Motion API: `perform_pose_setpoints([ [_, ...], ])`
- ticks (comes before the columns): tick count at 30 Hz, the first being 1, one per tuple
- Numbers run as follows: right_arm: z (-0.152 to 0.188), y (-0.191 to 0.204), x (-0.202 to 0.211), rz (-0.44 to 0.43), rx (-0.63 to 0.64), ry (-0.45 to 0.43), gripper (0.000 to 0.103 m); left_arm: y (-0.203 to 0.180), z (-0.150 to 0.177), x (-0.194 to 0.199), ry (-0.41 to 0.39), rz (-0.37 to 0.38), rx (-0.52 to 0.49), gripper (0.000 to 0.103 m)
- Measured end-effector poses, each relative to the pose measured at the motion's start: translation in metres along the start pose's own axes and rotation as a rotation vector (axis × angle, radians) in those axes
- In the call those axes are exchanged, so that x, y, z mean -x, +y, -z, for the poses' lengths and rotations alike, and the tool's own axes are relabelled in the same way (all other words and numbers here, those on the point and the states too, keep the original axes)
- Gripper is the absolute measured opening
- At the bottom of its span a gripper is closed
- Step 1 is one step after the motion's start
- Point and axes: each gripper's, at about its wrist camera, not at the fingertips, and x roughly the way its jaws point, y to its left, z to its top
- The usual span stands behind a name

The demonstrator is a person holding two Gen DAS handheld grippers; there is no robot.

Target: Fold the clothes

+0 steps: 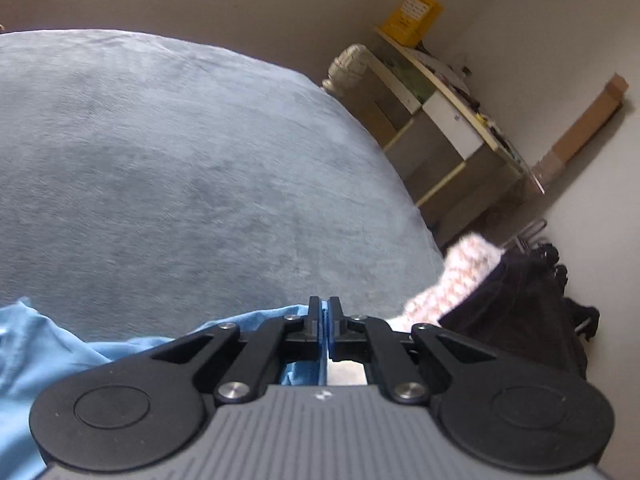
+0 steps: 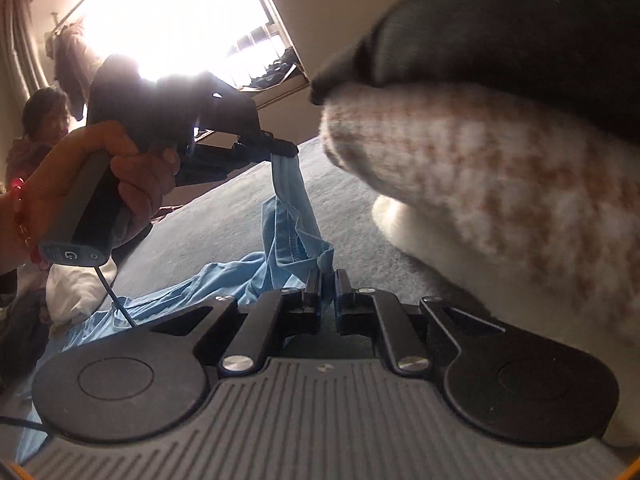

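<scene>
Both claws clamp the light blue garment (image 2: 288, 236) above the grey bed (image 1: 180, 152): the left claw (image 2: 285, 148) lifts one end, the right claw (image 2: 328, 280) pinches another edge beside a knitted sweater (image 2: 500, 184).

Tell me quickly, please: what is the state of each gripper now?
Left gripper: closed on the light blue garment, lifting one edge.
Right gripper: closed on another part of the same garment.
</scene>
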Motion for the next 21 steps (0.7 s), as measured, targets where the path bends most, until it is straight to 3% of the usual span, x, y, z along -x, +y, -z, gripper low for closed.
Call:
perform_pose_setpoints([
  [5,-0.003,0.002,-0.001,-0.015,0.003,-0.003,0.005,0.008,0.005,0.005,0.005,-0.009,-0.003,0.003],
  [11,-0.014,0.035,0.0,-0.118,0.102,-0.018,0.005,0.064,-0.014,0.079,-0.084,-0.034,0.052,0.003],
  [17,0.009,0.111,-0.011,-0.249,0.425,0.074,0.005,0.133,0.007,0.148,-0.114,-0.153,0.07,0.003],
  [21,0.045,0.156,-0.024,-0.28,0.661,0.158,0.005,0.171,0.041,0.161,-0.082,-0.271,0.046,0.003],
])
